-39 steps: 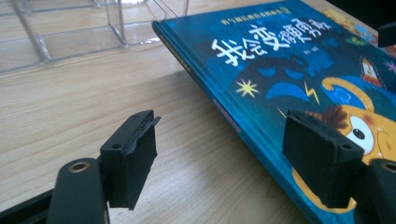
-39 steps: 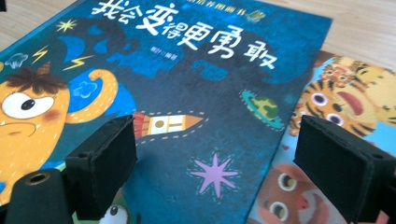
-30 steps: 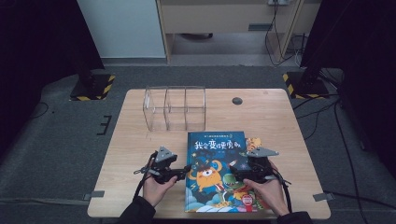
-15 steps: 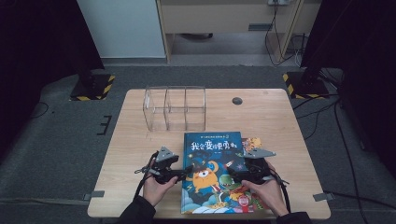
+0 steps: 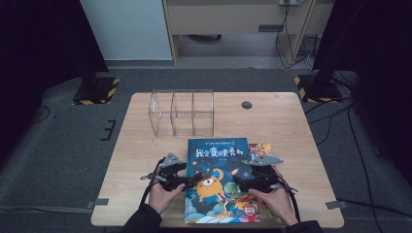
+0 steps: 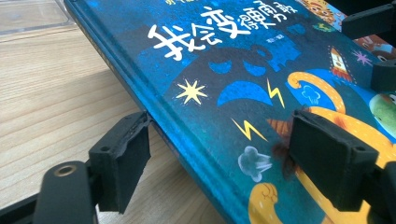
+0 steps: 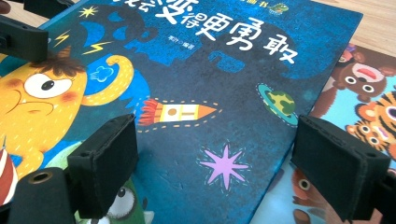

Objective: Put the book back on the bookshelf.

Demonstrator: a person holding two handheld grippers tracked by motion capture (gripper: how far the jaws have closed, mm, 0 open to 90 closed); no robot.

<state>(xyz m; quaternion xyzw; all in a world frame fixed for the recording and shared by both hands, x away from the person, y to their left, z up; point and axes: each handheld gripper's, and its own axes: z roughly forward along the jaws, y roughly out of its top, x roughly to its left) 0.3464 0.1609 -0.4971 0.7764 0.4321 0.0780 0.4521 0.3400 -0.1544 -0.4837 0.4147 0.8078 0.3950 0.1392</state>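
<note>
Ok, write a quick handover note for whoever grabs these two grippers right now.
Left gripper: jaws open, straddling the left edge of the blue picture book, which is raised off the table.
Right gripper: jaws open over the book's right edge.
A second book lies beneath, showing at the right.
The clear organizer stands behind, empty.
Done: grippers positioned.
Left: probably grip and lift the blue book.

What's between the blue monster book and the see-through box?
Just bare wooden table lies between the blue picture book and the clear plastic organiser, seen in the high view.
</note>
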